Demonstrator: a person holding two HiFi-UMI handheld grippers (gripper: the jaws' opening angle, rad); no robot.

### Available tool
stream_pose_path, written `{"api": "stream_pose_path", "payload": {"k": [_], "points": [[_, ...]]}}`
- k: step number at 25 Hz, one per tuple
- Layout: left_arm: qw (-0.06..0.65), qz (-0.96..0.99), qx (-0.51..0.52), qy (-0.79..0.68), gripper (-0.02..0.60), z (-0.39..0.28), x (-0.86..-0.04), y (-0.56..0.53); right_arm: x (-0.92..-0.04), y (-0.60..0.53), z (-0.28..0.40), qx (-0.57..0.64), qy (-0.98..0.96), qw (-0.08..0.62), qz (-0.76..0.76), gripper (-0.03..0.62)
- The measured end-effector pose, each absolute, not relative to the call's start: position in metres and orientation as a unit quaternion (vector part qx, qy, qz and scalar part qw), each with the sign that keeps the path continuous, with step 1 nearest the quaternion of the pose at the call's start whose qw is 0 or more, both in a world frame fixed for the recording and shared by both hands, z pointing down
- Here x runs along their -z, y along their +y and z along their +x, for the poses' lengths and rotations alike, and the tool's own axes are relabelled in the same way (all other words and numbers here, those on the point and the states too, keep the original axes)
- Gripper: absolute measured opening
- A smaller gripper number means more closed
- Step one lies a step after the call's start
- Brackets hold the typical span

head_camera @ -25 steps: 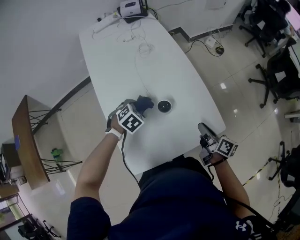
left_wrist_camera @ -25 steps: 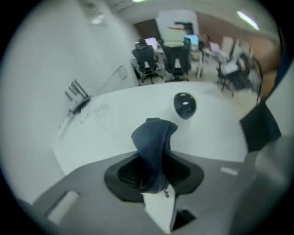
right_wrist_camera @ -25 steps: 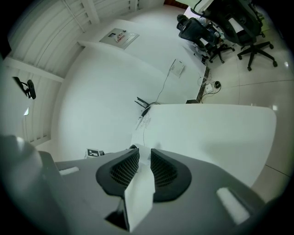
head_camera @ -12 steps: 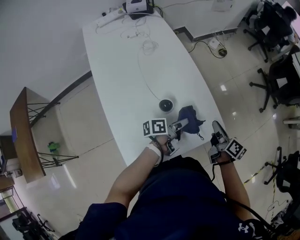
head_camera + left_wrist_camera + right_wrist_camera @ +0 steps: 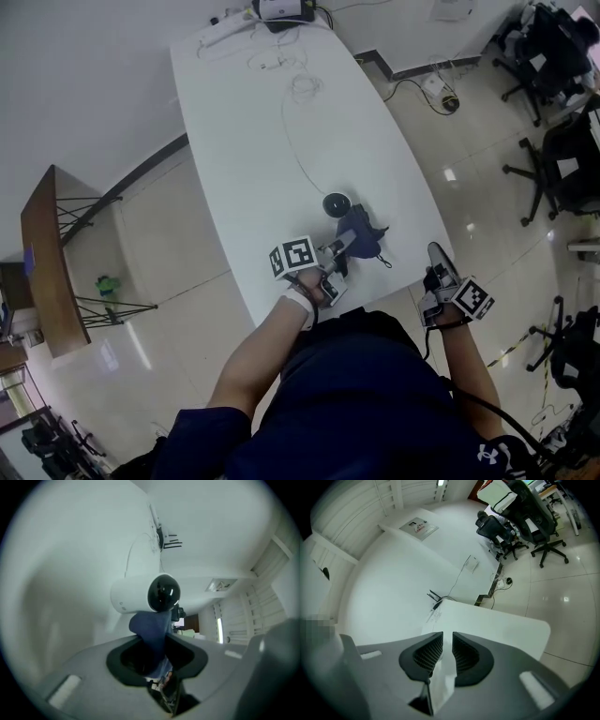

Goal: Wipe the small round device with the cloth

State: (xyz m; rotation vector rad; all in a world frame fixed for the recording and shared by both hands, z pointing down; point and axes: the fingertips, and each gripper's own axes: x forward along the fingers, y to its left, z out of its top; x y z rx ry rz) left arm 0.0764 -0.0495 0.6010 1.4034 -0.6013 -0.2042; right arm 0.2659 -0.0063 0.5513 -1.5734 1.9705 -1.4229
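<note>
Left gripper [image 5: 157,643]: jaws clamped on the dark blue cloth [image 5: 152,625], which bunches out past their tips.
Ahead of the jaws: the small round device [image 5: 150,594], a white body with a black dome, lies dead ahead, just beyond the cloth's free end.
Contact: cloth and device meet or nearly meet; I cannot tell which.
Axis: the device is round, so no approach side is favoured.
Support: the device stands on the white table [image 5: 244,141], near the person's end.
Right gripper [image 5: 447,645]: its jaws have just been closing, a narrow gap remains with nothing in it, and it is well apart from the device.
Judgement: the left gripper is nearer, so a short push forward should begin the wipe.
</note>
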Motion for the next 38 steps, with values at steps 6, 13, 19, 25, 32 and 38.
{"api": "stream_pose_path", "payload": {"k": [6, 13, 19, 25, 32, 38], "points": [[0.695, 0.656, 0.012, -0.295, 0.115, 0.018, -0.615, -0.037, -0.549, -0.024, 0.223, 0.49, 0.697, 0.111, -0.511, 0.067], [0.496, 0.761, -0.228, -0.35, 0.115, -0.047, -0.624, -0.085, -0.543, -0.018, 0.222, 0.483, 0.691, 0.116, -0.524, 0.067], [0.272, 0.834, -0.383, -0.29, 0.115, -0.024, -0.603, -0.14, -0.541, 0.002, 0.246, 0.479, 0.67, 0.132, -0.553, 0.067], [0.343, 0.864, -0.21, -0.304, 0.115, -0.032, -0.532, -0.117, -0.529, -0.003, 0.23, 0.452, 0.714, 0.087, -0.527, 0.071], [0.3, 0.935, -0.037, -0.183, 0.121, 0.002, -0.432, -0.045, -0.443, -0.031, 0.076, 0.433, 0.857, 0.068, -0.271, 0.315], [0.284, 0.952, 0.003, -0.116, 0.12, 0.015, -0.408, -0.01, -0.417, -0.027, 0.02, 0.462, 0.873, 0.065, -0.143, 0.408]]}}
